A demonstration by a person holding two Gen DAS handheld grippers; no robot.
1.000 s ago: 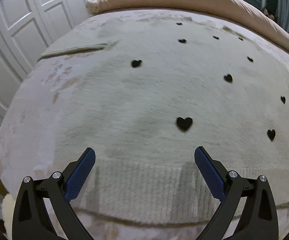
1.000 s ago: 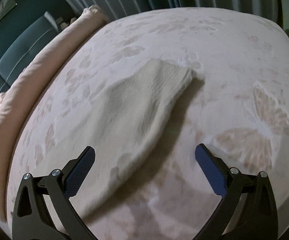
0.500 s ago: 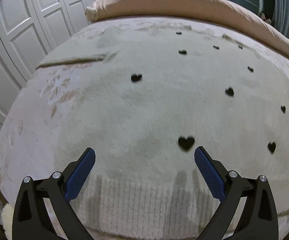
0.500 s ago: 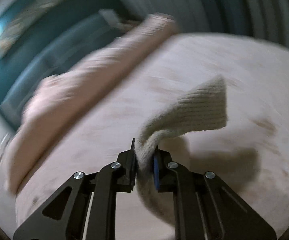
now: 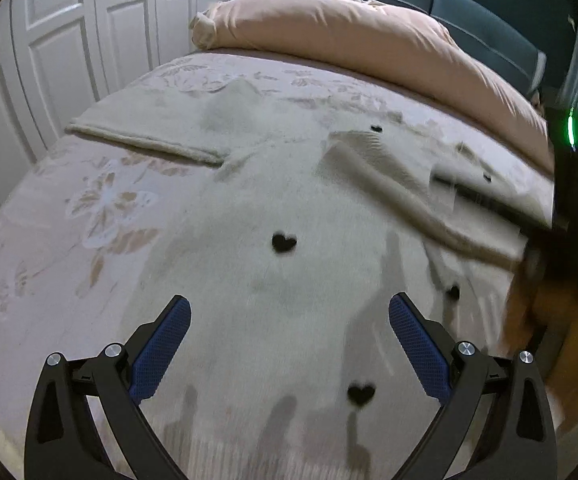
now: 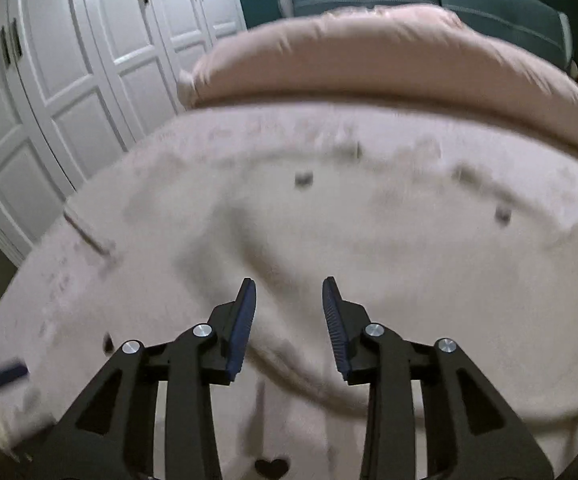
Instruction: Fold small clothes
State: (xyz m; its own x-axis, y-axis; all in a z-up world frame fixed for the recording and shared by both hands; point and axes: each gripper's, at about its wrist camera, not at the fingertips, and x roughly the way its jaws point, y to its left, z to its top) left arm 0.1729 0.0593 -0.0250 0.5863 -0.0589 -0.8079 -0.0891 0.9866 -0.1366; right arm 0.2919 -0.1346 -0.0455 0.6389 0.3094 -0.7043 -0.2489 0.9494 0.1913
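The cream sweater (image 5: pixel 273 200) with black hearts lies spread on the bed (image 5: pixel 49 248), its right sleeve (image 5: pixel 389 184) folded in across the body. The right tool (image 6: pixel 289 320) is opening, nothing between its pads; the left tool (image 5: pixel 289 344) hovers released above the hem (the far left sleeve (image 5: pixel 145 140) looks next). The pink duvet (image 5: pixel 349 40) beyond the sweater obstructs nothing.

Two wrist views low over the bed (image 5: pixel 89 208), both angled down toward the shared heart-patterned sweater (image 5: pixel 289 280) and pillow (image 6: pixel 369 64).
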